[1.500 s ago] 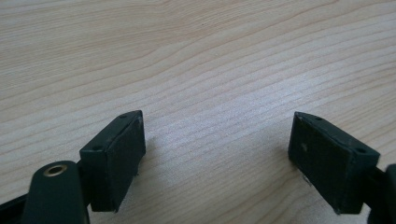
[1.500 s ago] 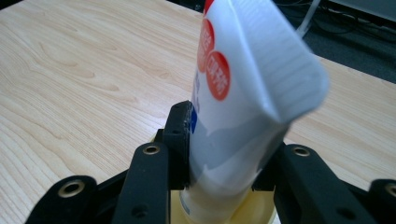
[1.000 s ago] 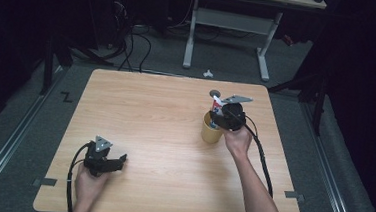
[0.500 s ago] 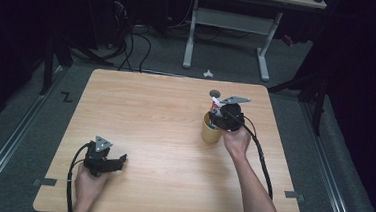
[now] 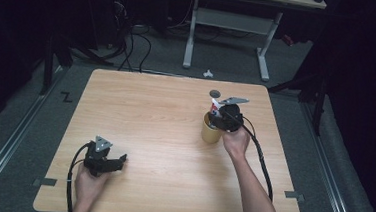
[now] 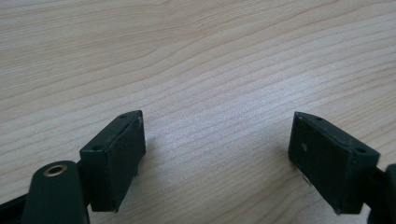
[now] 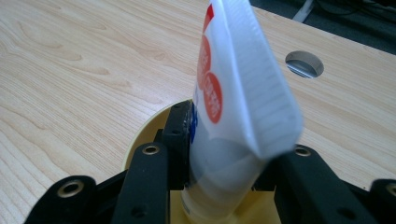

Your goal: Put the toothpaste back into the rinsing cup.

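Note:
A white tube with red and blue print [image 7: 233, 107] stands upright, its lower end inside a yellow cup [image 7: 140, 135], crimped end up. My right gripper [image 7: 224, 154] is shut on the tube, one jaw on each side, right above the cup. In the high view the cup [image 5: 209, 131] stands on the right half of the table, with the right gripper [image 5: 221, 113] over it. My left gripper [image 5: 117, 162] rests near the front left of the table; its jaws stand wide apart over bare wood [image 6: 217, 144], nothing between them.
The light wooden table [image 5: 155, 114] has a round cable hole [image 5: 215, 93] behind the cup, also in the right gripper view as a cable hole [image 7: 304, 64]. Cables trail from both grippers toward the front edge. Dark floor, table legs and wires lie beyond the far edge.

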`<action>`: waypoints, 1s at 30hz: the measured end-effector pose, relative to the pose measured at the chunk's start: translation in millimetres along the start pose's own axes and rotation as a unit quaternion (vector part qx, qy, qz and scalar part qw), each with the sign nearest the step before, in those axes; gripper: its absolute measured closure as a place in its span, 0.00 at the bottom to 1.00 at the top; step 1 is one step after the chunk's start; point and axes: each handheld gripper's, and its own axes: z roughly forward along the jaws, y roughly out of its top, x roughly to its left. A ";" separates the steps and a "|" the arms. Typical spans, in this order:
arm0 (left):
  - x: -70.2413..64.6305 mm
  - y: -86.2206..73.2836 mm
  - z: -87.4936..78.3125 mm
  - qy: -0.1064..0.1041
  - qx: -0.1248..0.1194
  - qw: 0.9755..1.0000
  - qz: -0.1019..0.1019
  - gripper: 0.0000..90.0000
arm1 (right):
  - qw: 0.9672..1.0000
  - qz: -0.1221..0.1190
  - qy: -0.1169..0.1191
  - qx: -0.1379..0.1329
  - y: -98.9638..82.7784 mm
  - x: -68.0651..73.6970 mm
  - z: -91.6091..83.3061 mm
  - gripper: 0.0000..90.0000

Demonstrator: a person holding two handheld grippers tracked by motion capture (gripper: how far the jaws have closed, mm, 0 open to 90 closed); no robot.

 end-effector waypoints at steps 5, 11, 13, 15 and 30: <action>0.0 0.0 0.0 0.000 0.000 1.000 0.000 0.21 | 1.000 -0.002 -0.002 0.005 -1.0 0.4 0.9 0.73; 0.0 0.0 0.0 0.000 0.000 1.000 0.000 0.21 | 1.000 0.007 -0.002 -0.003 -6.5 -3.1 0.8 0.73; 0.0 0.0 0.0 0.000 0.000 1.000 0.000 0.21 | 1.000 0.011 0.000 -0.004 -8.0 -4.9 -0.7 0.73; 0.0 0.0 0.0 0.000 0.000 1.000 0.000 0.21 | 1.000 0.008 -0.001 -0.002 -8.7 -5.1 -2.1 0.72; 0.0 0.0 0.0 0.000 0.000 1.000 0.000 0.21 | 1.000 0.002 -0.006 -0.001 -13.2 -4.0 -3.0 0.59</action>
